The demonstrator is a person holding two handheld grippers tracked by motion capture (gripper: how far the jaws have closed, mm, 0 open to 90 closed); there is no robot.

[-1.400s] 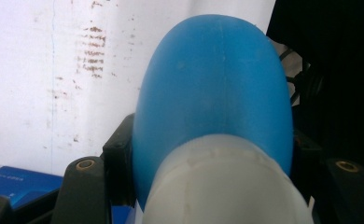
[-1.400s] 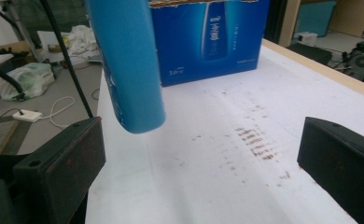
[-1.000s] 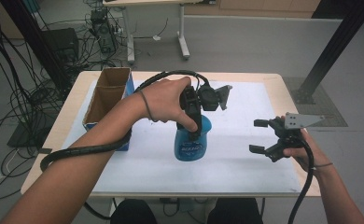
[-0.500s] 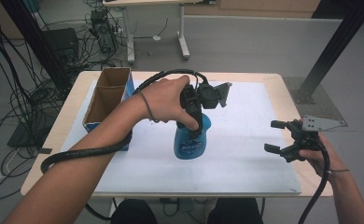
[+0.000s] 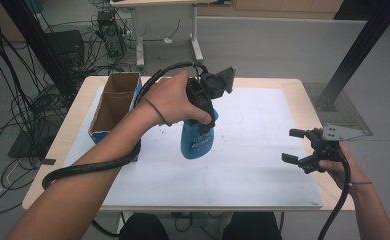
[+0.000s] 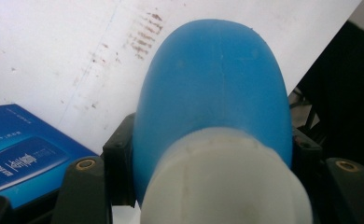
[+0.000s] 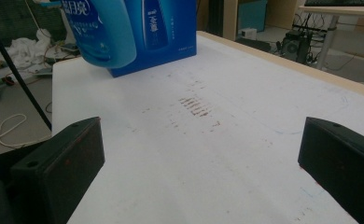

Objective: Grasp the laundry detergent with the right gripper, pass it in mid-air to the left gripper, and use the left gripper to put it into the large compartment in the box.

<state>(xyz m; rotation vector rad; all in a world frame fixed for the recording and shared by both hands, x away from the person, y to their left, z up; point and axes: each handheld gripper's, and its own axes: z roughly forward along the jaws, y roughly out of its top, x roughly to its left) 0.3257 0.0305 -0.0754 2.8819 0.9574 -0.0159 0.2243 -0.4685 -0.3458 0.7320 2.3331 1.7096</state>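
A blue plastic bottle (image 5: 197, 142) with a white cap (image 6: 222, 182) hangs just above the white sheet at the table's middle. My left gripper (image 5: 205, 112) is shut on its neck, one black jaw on each side of the blue body (image 6: 217, 84). In the right gripper view the bottle's (image 7: 103, 32) underside floats clear of the sheet, in front of a blue box (image 7: 166, 28). Near the table's right edge my right gripper (image 5: 295, 146) stands open, and nothing lies between its jaws (image 7: 203, 163).
An open-topped cardboard box (image 5: 114, 107) with blue sides (image 6: 21, 154) sits at the table's left. A white sheet (image 5: 243, 170) with faint brown marks (image 7: 194, 105) covers the tabletop. Cables, a black frame post and another table stand on the floor behind.
The right gripper has moved right, toward the table's edge. The left gripper has raised the bottle a little and shifted it slightly left.
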